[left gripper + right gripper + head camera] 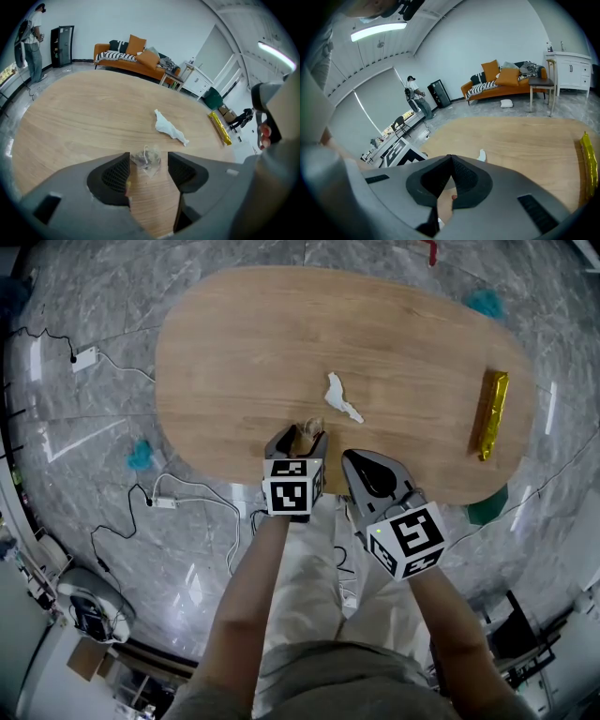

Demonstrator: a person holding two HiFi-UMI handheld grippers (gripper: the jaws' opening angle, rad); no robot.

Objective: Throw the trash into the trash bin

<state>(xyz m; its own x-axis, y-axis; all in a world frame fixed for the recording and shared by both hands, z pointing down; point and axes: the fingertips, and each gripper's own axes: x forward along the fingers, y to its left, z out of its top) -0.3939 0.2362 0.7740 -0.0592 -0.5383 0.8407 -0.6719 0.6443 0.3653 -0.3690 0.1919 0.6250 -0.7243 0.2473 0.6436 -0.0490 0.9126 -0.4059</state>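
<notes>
On the oval wooden table (244, 343) a small clear crumpled wrapper (146, 159) lies between the jaws of my left gripper (149, 166). Its pads stand apart on either side and do not press it. In the head view this gripper (298, 435) sits at the table's near edge over the wrapper (310, 424). A white crumpled tissue (341, 397) lies just beyond, and a gold wrapper (492, 413) lies at the right end. My right gripper (352, 460) hovers beside the left one at the near edge, its jaws shut with nothing seen between them (451, 158).
A dark green container (487, 507) stands on the floor under the table's right end. Cables and a power strip (164, 502) run over the marble floor at the left. An orange sofa (131, 58) and a standing person (30, 42) are far off.
</notes>
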